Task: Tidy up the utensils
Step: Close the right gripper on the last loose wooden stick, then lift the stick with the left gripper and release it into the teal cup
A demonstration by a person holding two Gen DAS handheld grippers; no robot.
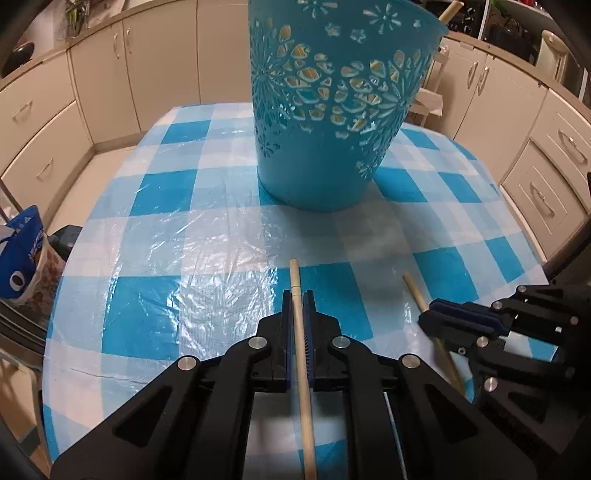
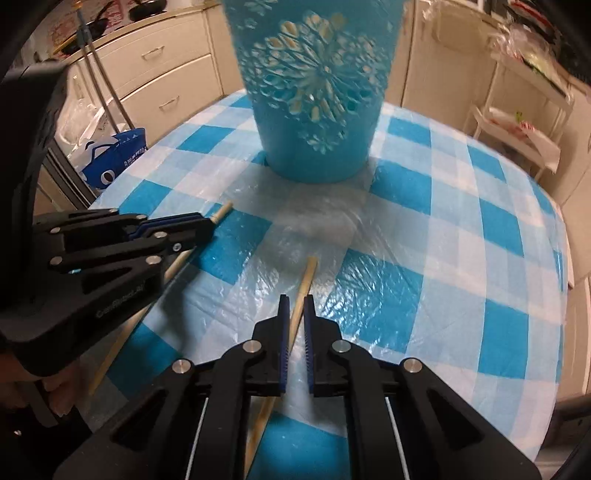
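A tall turquoise cut-out basket [image 1: 328,110] stands on the blue-checked table [image 1: 155,236]; it also shows in the right wrist view [image 2: 314,92]. A wooden stick pokes from its top [image 1: 451,10]. My left gripper [image 1: 298,295] is shut on a wooden chopstick [image 1: 295,277] that runs back between the fingers. My right gripper [image 2: 295,299] is nearly closed around a second chopstick [image 2: 308,275] that lies slanted on the table; I cannot tell if the pads touch it. Each gripper shows in the other's view: the right one [image 1: 428,314], the left one [image 2: 207,221].
Cream kitchen cabinets [image 1: 103,74] ring the table. A blue printed bag [image 1: 22,266] sits off the table's left edge, also visible in the right wrist view [image 2: 110,158]. A white rack with bags [image 2: 517,122] stands at the right. The tablecloth is covered in shiny plastic.
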